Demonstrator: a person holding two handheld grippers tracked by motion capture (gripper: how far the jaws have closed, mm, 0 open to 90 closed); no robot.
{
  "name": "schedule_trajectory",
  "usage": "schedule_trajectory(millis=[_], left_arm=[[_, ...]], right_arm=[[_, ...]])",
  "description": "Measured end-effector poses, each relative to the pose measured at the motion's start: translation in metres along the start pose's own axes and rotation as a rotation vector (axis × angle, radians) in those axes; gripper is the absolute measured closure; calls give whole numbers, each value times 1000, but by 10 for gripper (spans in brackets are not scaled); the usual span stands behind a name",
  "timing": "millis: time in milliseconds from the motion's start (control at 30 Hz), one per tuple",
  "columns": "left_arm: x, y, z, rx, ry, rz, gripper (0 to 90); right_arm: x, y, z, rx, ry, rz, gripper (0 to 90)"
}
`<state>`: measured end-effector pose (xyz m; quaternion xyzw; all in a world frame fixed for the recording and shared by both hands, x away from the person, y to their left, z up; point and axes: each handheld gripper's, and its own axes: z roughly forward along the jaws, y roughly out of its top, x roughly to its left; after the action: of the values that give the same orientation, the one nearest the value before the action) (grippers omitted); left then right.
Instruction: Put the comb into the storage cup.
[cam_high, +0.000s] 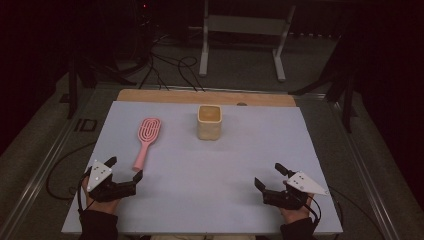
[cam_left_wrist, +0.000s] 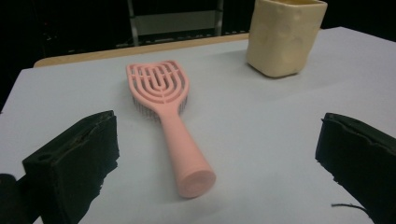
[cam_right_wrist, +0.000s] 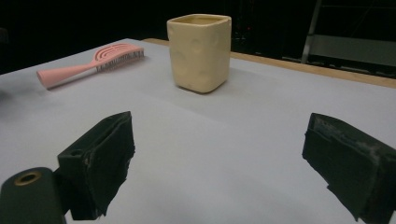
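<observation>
A pink hairbrush lies flat on the white table top, left of centre, its handle toward me. A cream square cup stands upright near the back middle. My left gripper rests at the near left, open, its jaws just short of the brush handle end. In the left gripper view the hairbrush lies between and beyond the jaws, the cup at upper right. My right gripper is open at the near right, empty. The right gripper view shows the cup ahead and the hairbrush far left.
A wooden strip runs along the table's far edge. Behind it a metal stand and cables sit on the dark floor. Broad bare table lies between the two grippers.
</observation>
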<state>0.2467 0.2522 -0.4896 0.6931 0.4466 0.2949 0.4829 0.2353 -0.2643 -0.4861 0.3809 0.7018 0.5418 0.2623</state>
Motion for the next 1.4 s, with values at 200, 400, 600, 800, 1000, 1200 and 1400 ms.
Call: schedule_trajectory(millis=[200,400,600,800,1000,1200,1400], left_arm=[[3,6,1,8,17,-11,1],[6,17,7,63,23,-14,1],[8,27,13,87,9,-13,1],[9,40,24,153,43,25,4],[8,45,33,186,48,42,5],[10,50,38,206,59,40,5],[15,56,43,245,84,20,3]], right_arm=[[0,-1,-2,2,-8,6,89],[-1,-2,-3,-2,-15,11,89],[-1,-3,-2,2,-20,16,89],[0,-4,-1,8,-20,15,89],[0,-4,-1,13,-23,16,89],[-1,-5,-1,12,-22,20,89],[-1,-5,0,13,-21,21,89]])
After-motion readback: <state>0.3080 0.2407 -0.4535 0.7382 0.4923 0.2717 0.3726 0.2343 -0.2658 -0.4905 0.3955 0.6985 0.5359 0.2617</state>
